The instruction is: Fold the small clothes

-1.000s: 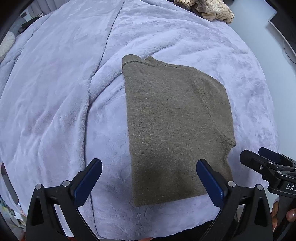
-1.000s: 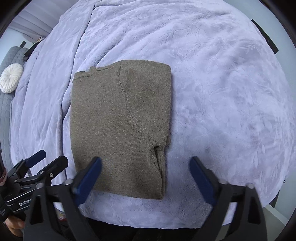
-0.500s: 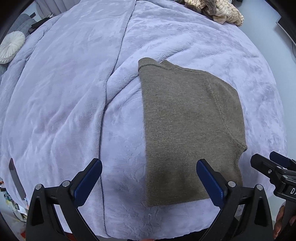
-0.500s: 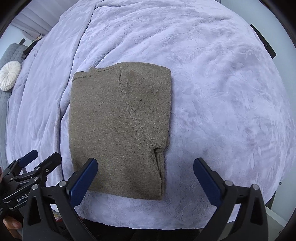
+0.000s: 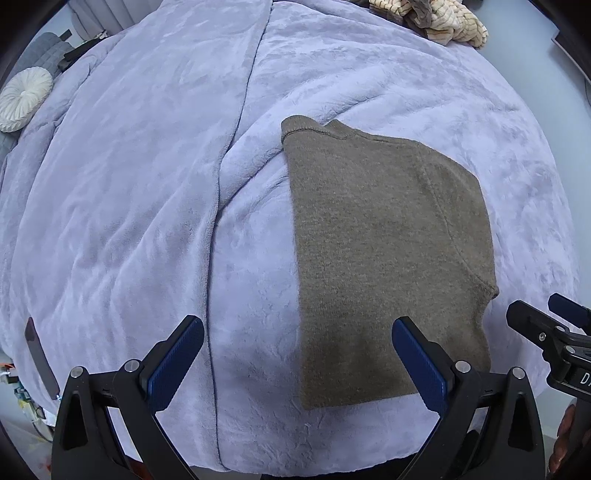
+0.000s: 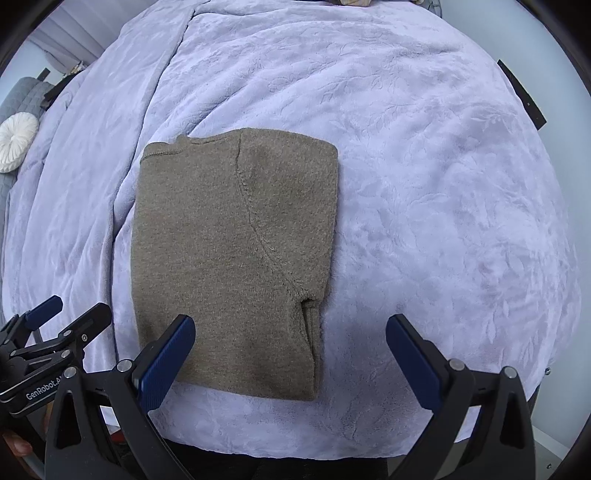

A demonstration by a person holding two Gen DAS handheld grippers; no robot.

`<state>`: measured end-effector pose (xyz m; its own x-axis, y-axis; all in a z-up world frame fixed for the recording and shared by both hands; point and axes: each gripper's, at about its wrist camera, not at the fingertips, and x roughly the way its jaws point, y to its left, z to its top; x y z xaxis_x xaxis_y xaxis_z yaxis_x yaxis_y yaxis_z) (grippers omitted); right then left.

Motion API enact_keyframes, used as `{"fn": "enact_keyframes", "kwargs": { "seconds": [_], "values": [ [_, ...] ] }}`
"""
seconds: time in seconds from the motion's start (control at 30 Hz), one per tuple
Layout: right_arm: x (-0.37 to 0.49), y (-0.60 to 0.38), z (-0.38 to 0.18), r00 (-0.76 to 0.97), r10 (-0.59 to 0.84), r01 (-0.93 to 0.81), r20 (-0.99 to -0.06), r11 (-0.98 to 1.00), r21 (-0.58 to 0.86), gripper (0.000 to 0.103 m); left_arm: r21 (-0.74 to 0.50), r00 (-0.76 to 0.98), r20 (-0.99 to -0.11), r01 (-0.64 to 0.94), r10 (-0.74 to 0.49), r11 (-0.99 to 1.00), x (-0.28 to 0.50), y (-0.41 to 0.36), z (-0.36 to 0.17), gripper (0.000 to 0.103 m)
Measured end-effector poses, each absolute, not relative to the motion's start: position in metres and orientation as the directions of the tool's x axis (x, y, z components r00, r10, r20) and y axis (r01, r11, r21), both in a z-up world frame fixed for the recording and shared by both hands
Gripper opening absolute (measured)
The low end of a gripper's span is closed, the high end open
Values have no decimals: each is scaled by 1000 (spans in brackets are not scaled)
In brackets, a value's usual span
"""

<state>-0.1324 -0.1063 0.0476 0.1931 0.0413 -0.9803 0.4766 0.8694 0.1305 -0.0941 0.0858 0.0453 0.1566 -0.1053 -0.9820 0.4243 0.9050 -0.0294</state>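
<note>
A brown knit sweater (image 5: 384, 254) lies folded into a tall rectangle on the lilac bedspread (image 5: 147, 221), its collar at the far left corner. The same sweater (image 6: 236, 258) fills the middle left of the right wrist view, with a sleeve seam curving down its right half. My left gripper (image 5: 295, 345) hangs open above the sweater's near left edge, holding nothing. My right gripper (image 6: 291, 345) is open too, over the near right corner of the sweater, and also holds nothing. Each gripper shows at the other view's edge: the right gripper (image 5: 546, 325), the left gripper (image 6: 68, 314).
A pile of striped cream clothes (image 5: 436, 22) lies at the far edge of the bed. A round white cushion (image 5: 24, 98) sits far left beside a grey quilted headboard (image 6: 22, 96). The bed's near edge runs just below both grippers.
Both grippers have drawn back and up from the sweater. The left one has swung left, so the sweater now sits further right in its view. Both stay open.
</note>
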Motion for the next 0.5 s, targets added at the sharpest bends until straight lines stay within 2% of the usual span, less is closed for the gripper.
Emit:
{"fn": "enact_keyframes", "kwargs": {
  "seconds": [0.5],
  "values": [
    [-131,-108,50,196,32,476,-980,870,124,103,-25,152,-984,423,-98,906,-96,85,45,102]
  ]
}}
